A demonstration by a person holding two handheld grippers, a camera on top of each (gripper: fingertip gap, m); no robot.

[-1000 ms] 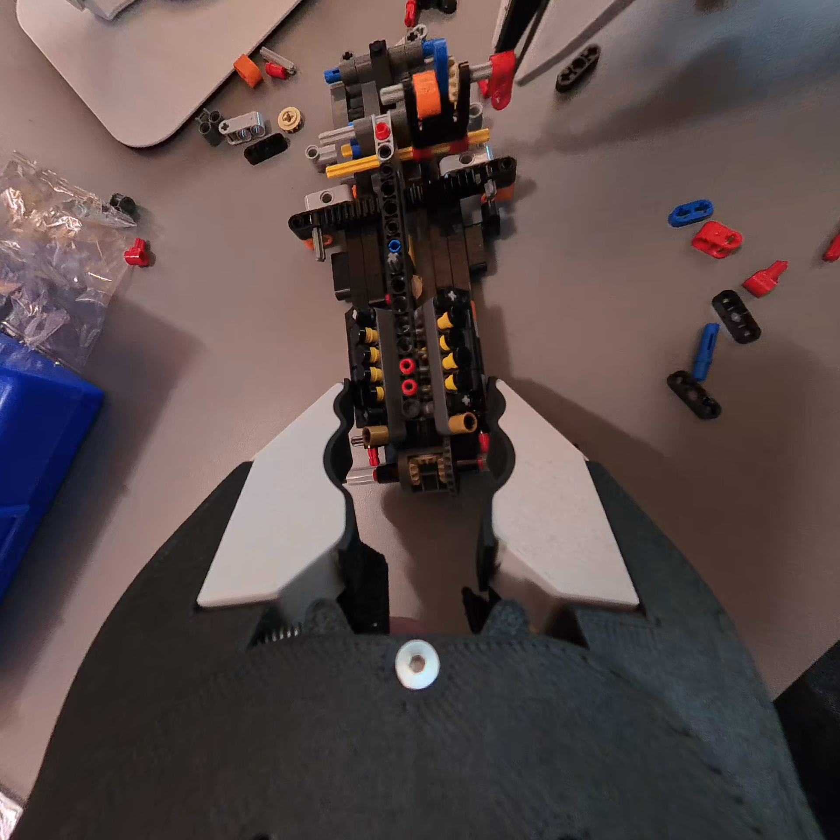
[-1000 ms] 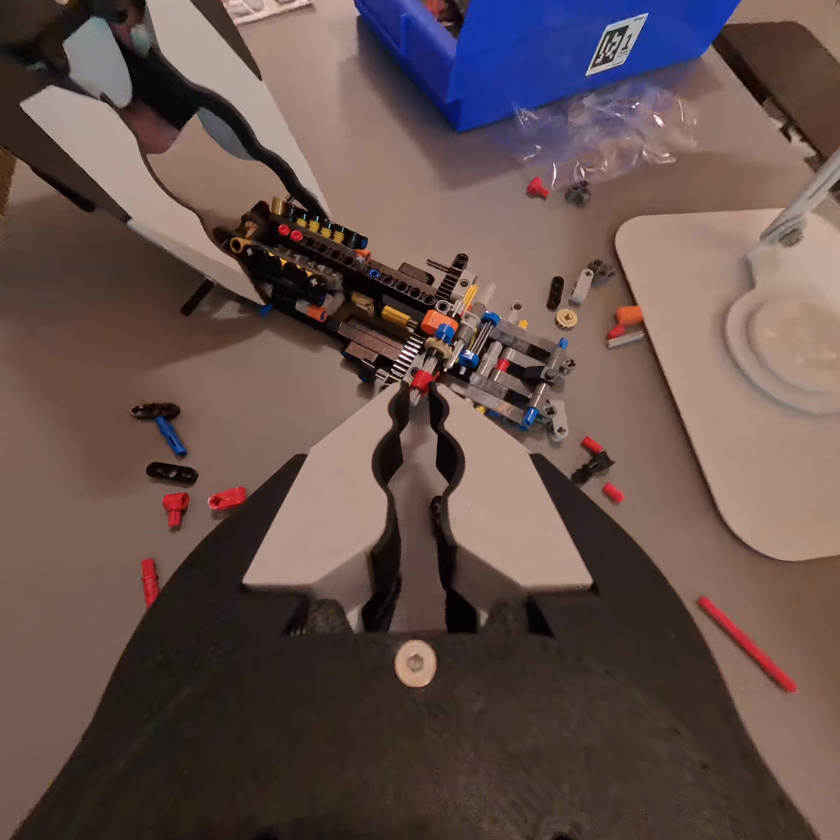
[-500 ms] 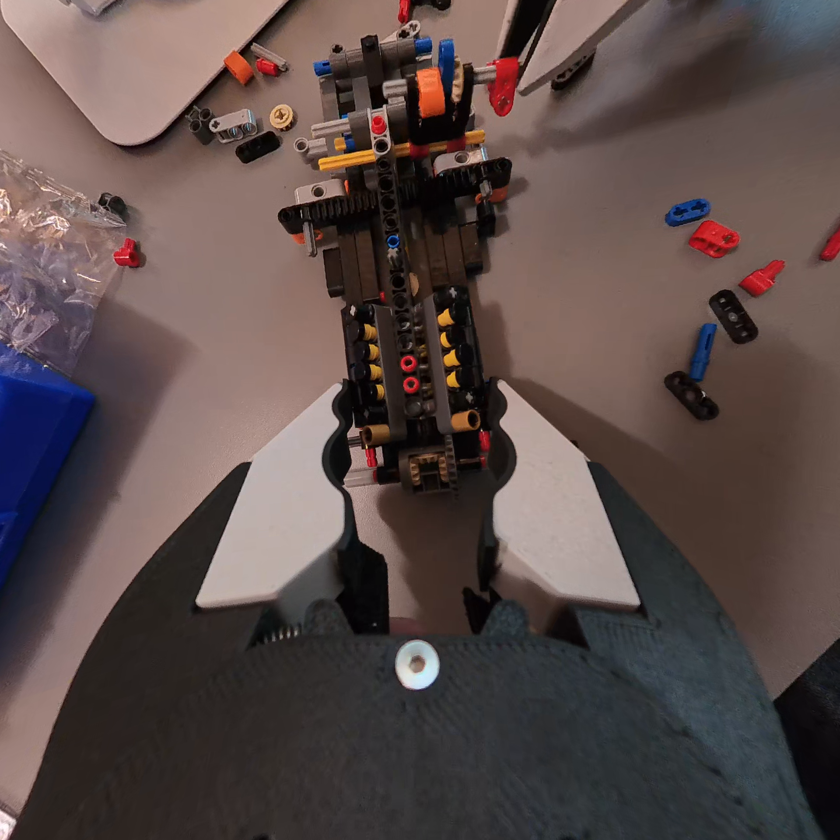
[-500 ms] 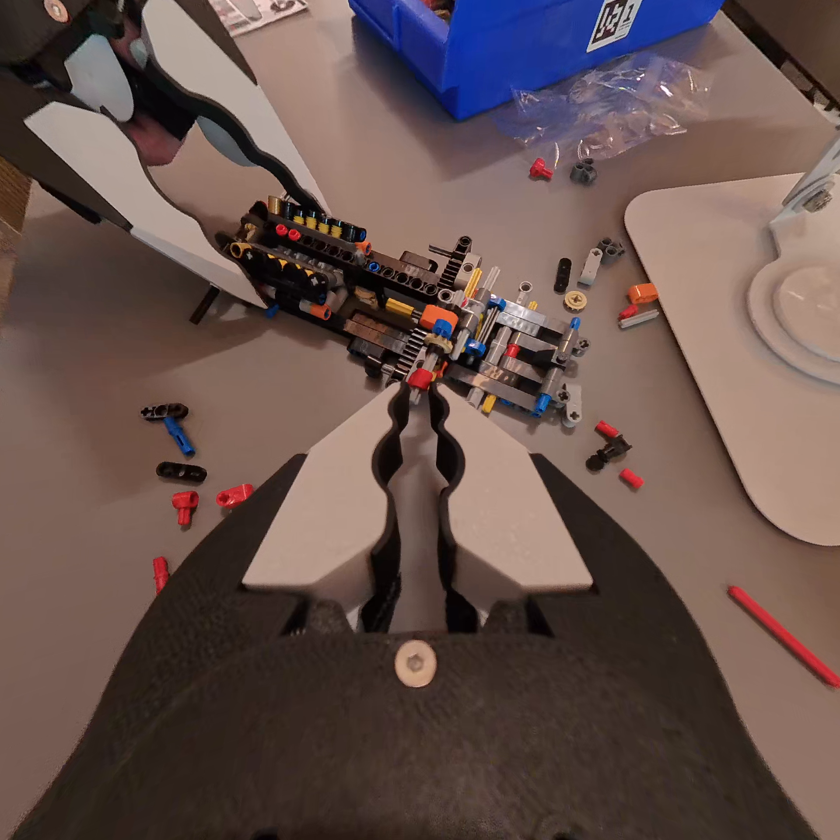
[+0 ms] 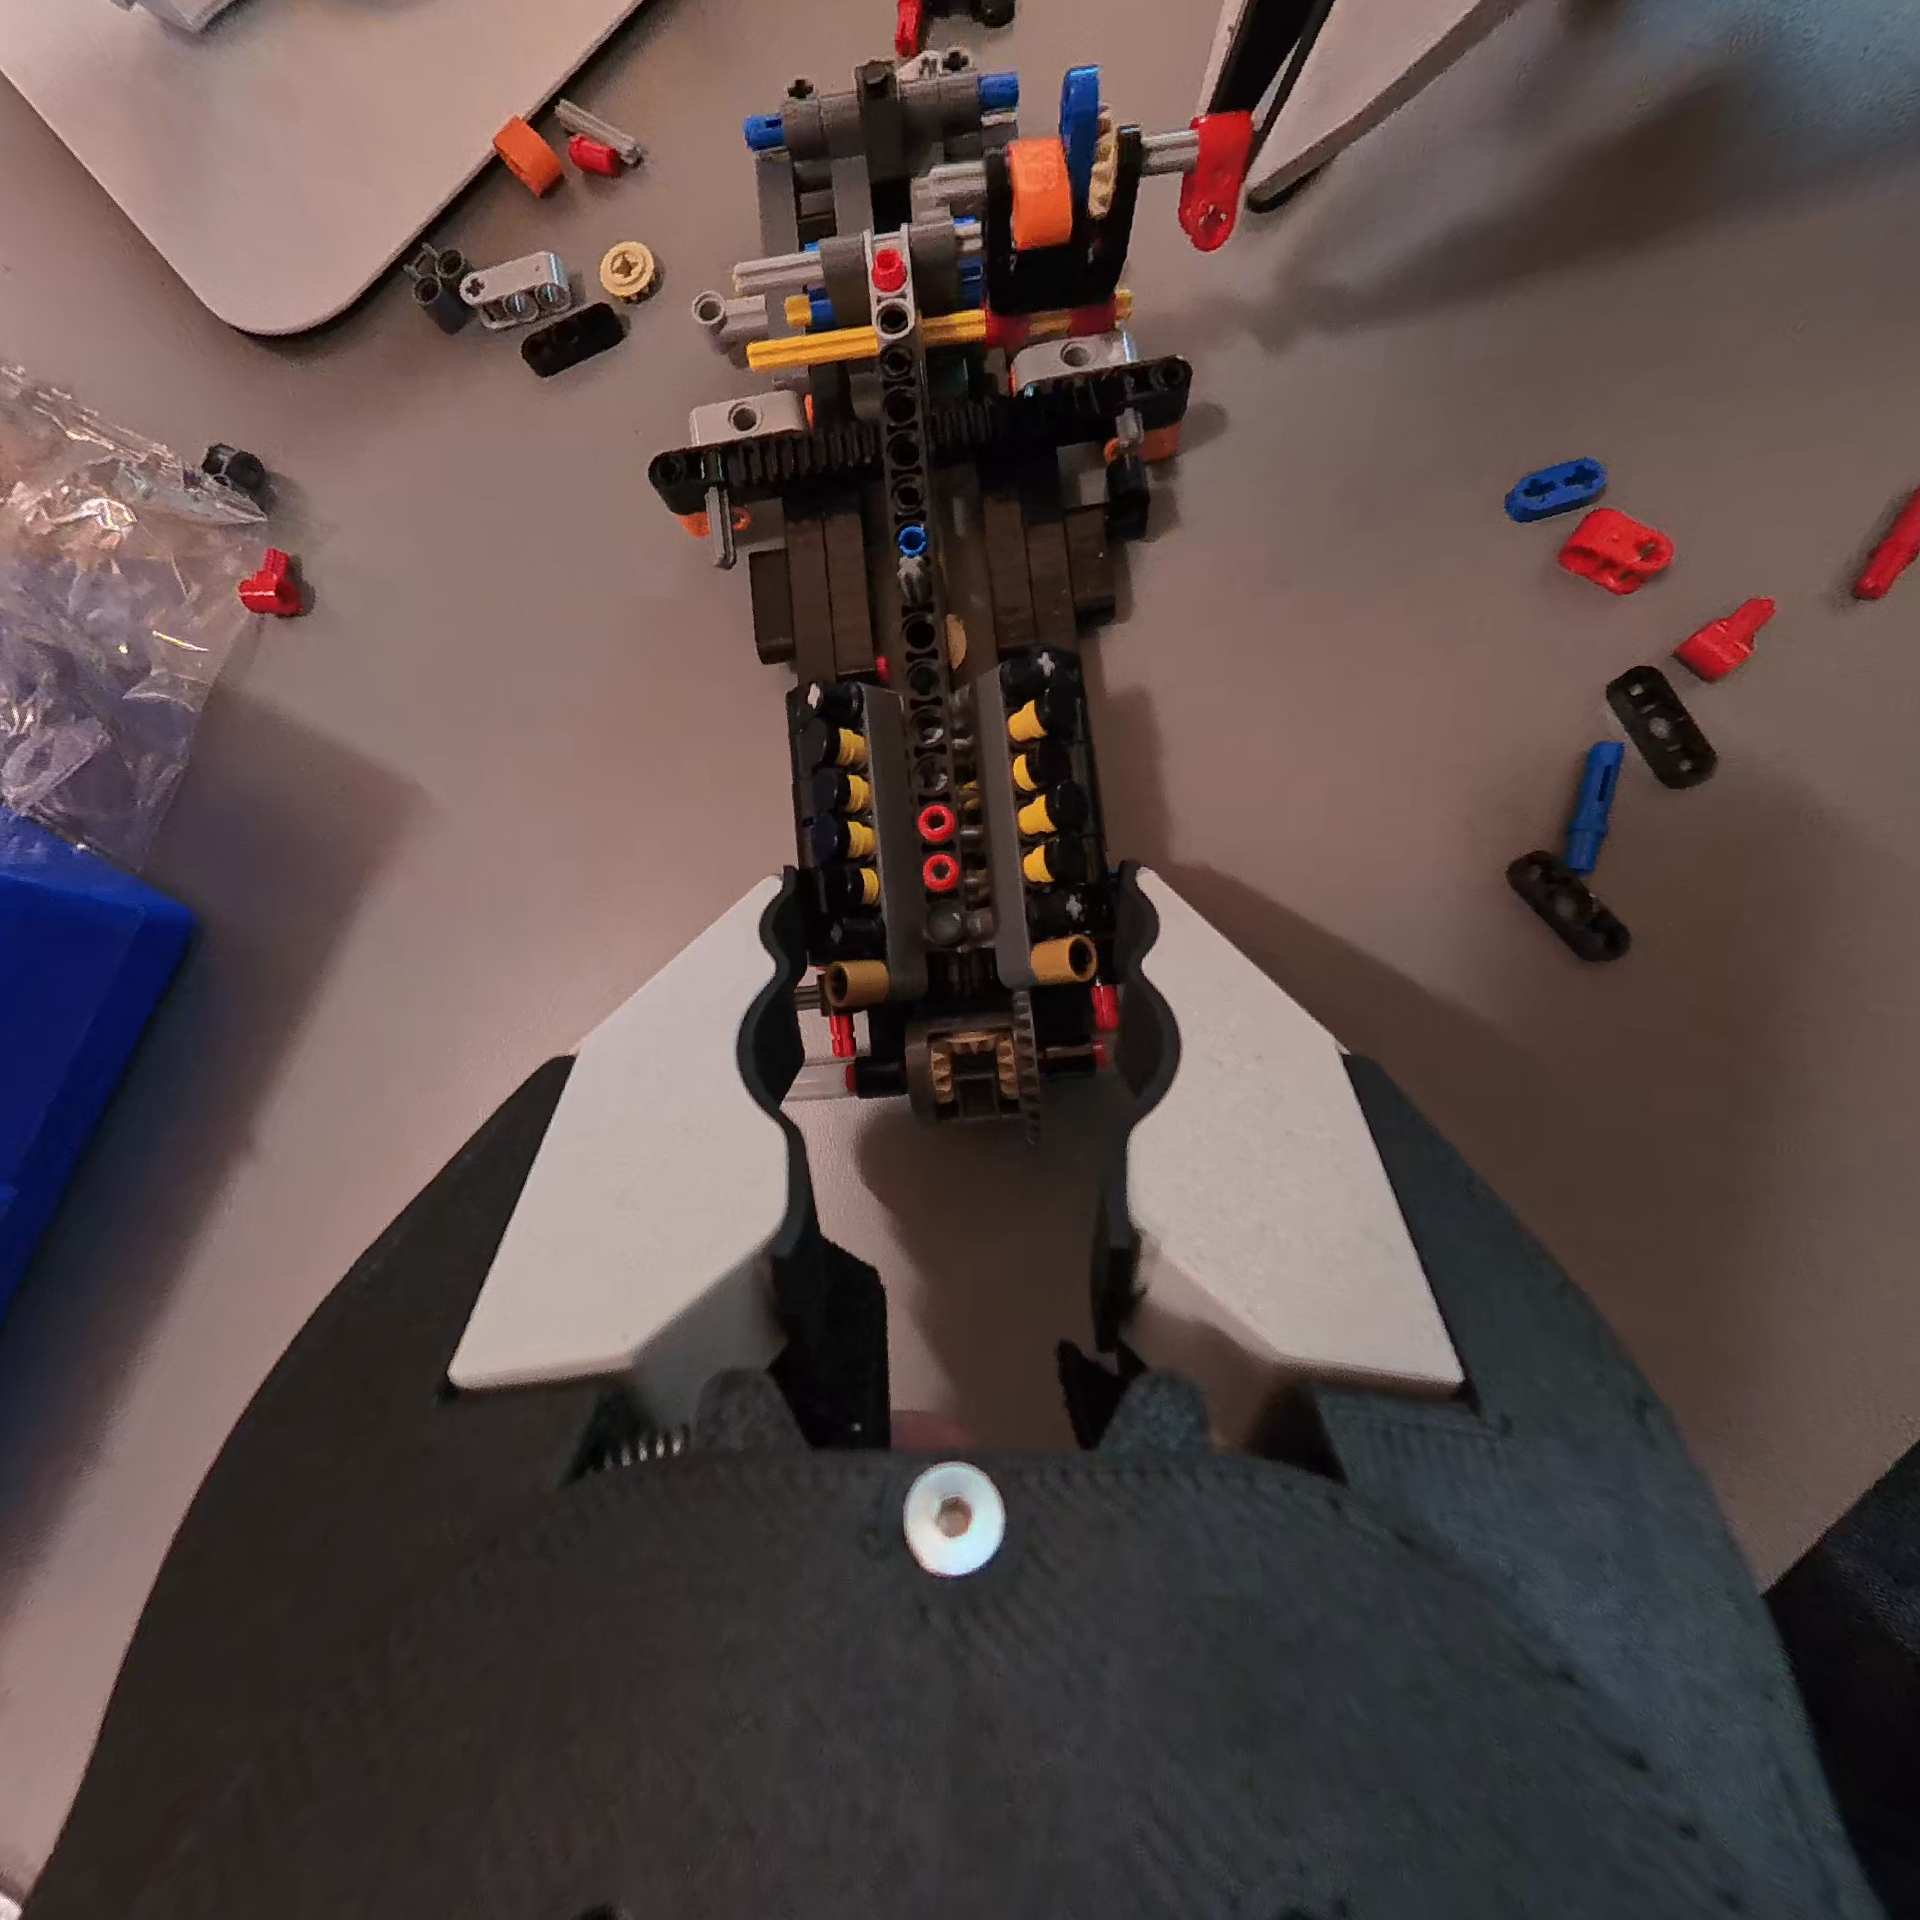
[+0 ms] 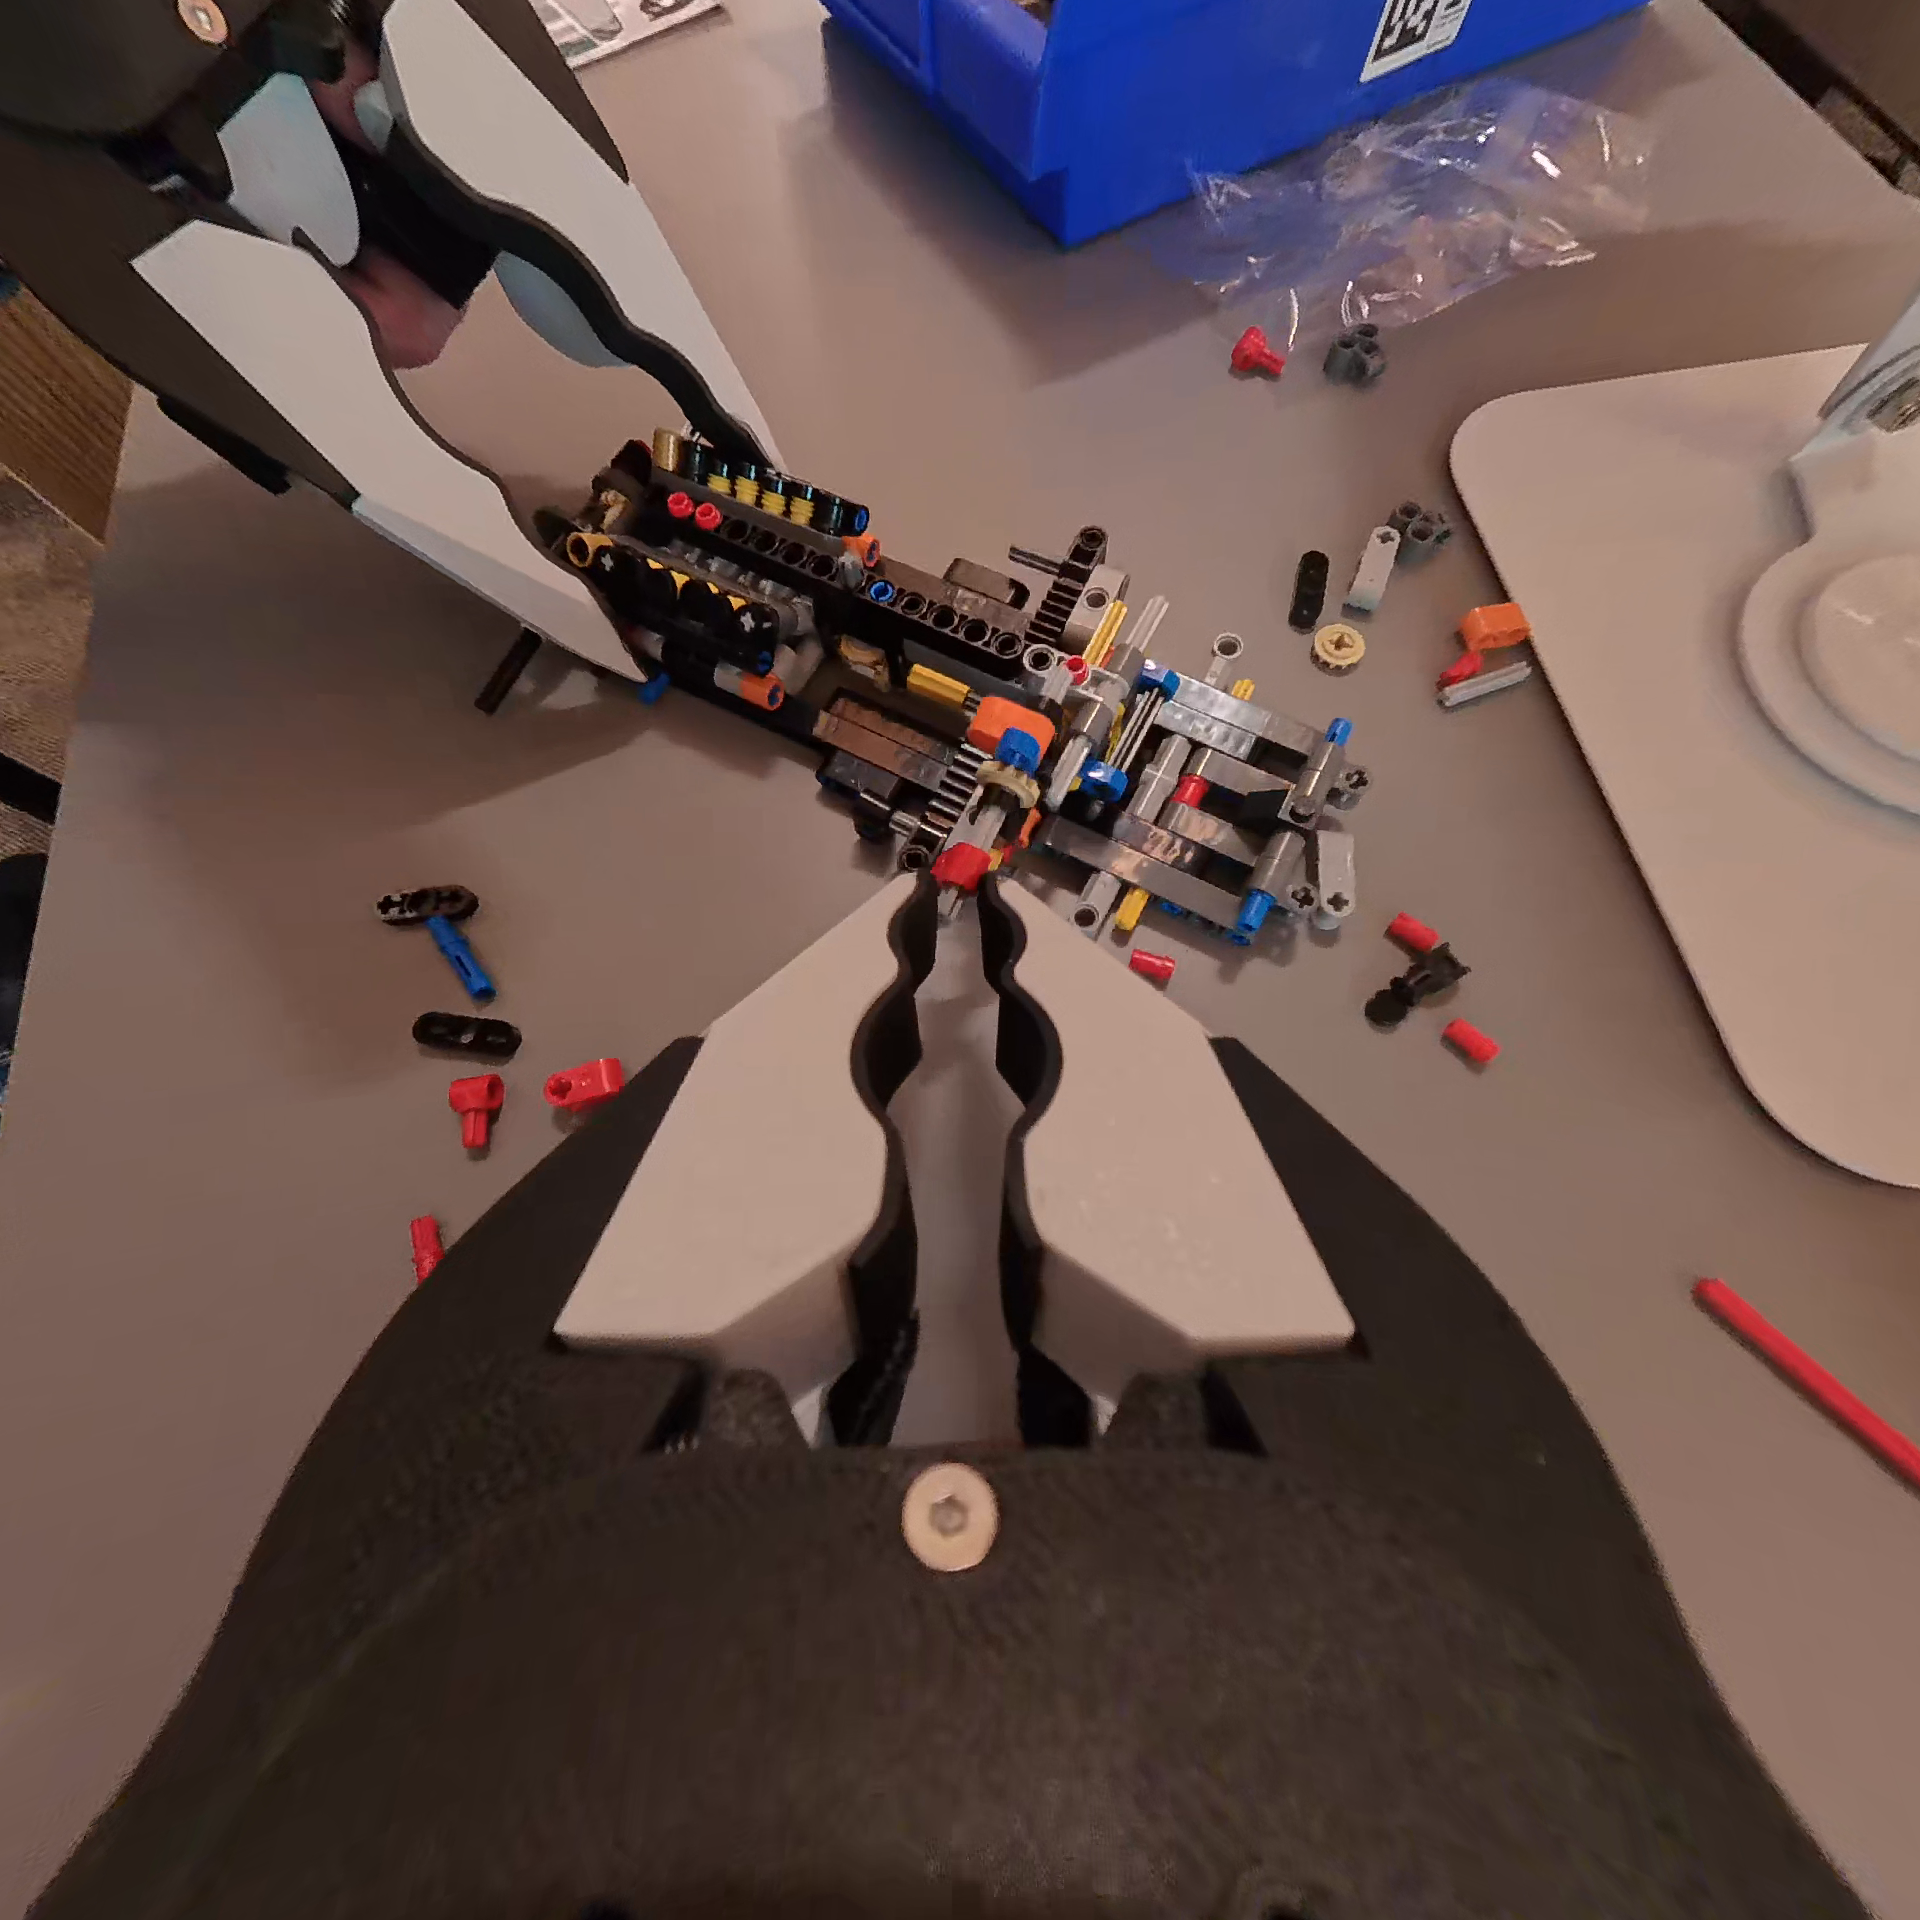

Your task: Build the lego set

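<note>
The half-built lego model (image 5: 935,582) lies flat on the grey desk (image 5: 1351,1039), long axis running away from the left gripper (image 5: 951,935). That gripper's two fingers sit one on each side of the model's near end, where the yellow-and-black cylinder rows are, and appear to clamp it, bracing the model against the desk.

The right gripper (image 6: 953,891) meets the model from the side, its fingers pinched on a small red connector (image 6: 961,864) at the tip of a grey axle that sticks out of the model next to an orange part. In the left wrist view the same red connector (image 5: 1210,182) hangs from the axle end at the far right of the model.

Judgement: the step in hand is fitting this connector onto the axle, or turning it into line. Whether it is fully seated cannot be told.

The next move likely calls for a straight push along the axle, with the left gripper keeping the model from sliding. A crooked push could bend the axle out or shift the model.

Loose parts lie around: red pins (image 6: 476,1107), black links (image 6: 465,1034), a blue pin (image 6: 457,954), a long red axle (image 6: 1808,1382). A blue bin (image 6: 1195,94), a clear bag (image 6: 1403,197) and a white base plate (image 6: 1621,727) stand farther off.
</note>
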